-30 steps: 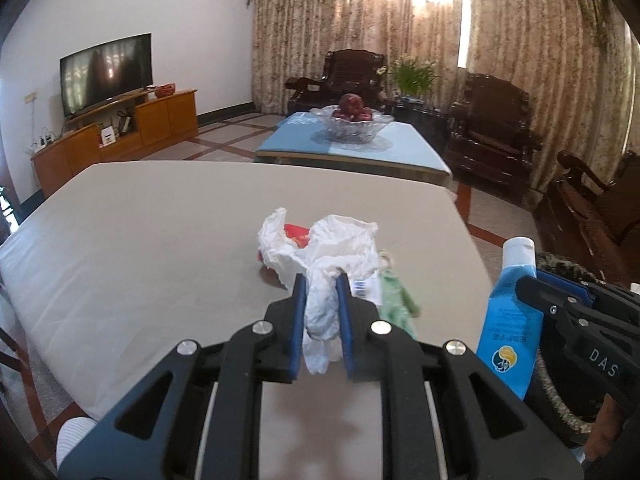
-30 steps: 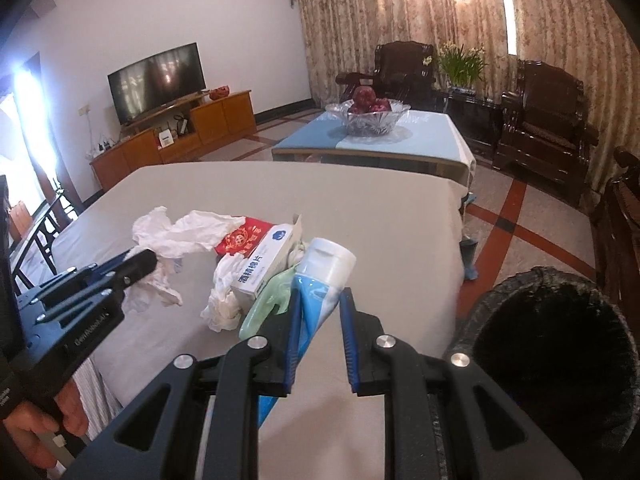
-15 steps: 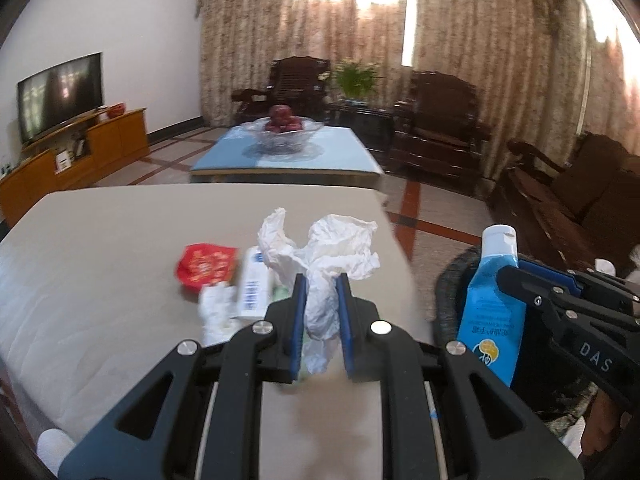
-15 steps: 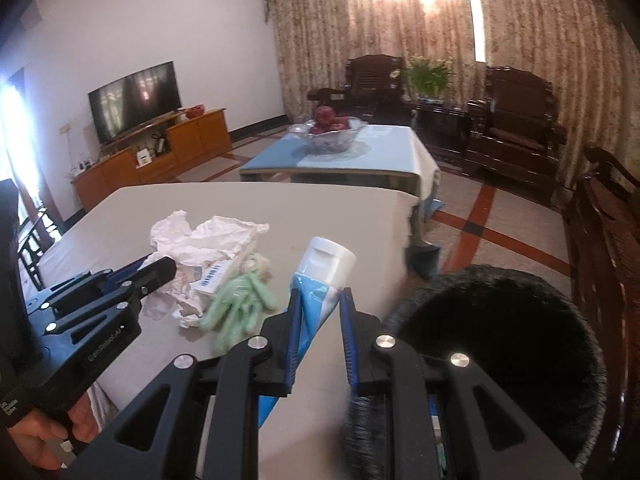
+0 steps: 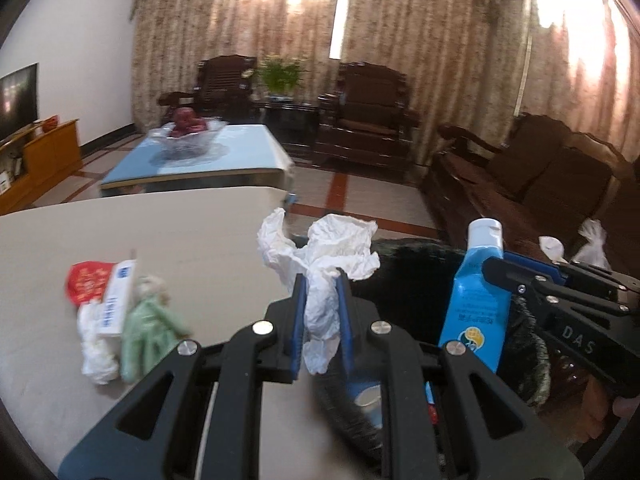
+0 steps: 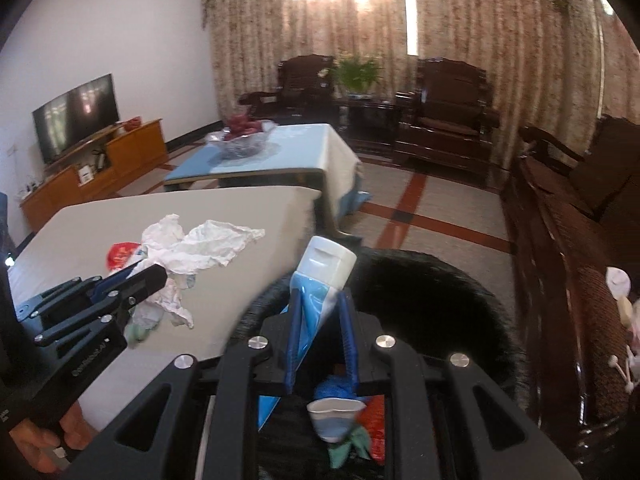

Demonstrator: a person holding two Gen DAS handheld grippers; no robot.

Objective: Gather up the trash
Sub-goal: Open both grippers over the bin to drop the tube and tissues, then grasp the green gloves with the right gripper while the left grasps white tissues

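Observation:
My left gripper (image 5: pixel 320 280) is shut on a crumpled white tissue (image 5: pixel 324 256) and holds it over the near rim of a black trash bin (image 5: pixel 404 252). My right gripper (image 6: pixel 320 296) is shut on a blue tube with a white cap (image 6: pixel 320 276) and holds it above the bin (image 6: pixel 420 296), which has a paper cup (image 6: pixel 334 420) and wrappers inside. The tube (image 5: pixel 478 292) and the tissue (image 6: pixel 200 248) each show in the other wrist view. A red packet (image 5: pixel 86 280), a white box (image 5: pixel 116 300), a green glove (image 5: pixel 148 332) and a white tissue (image 5: pixel 94 356) lie on the table (image 5: pixel 160 240).
The beige table's right edge (image 6: pixel 296 216) meets the bin. Beyond stand a blue coffee table with a fruit bowl (image 5: pixel 192 140), dark wooden armchairs (image 5: pixel 368 116), a sofa (image 5: pixel 560 184) on the right, and a TV cabinet (image 6: pixel 92 168) on the left.
Both grippers have swung right, from over the table to over the trash bin, each keeping its hold. The trash pile now lies to the left of the left gripper.

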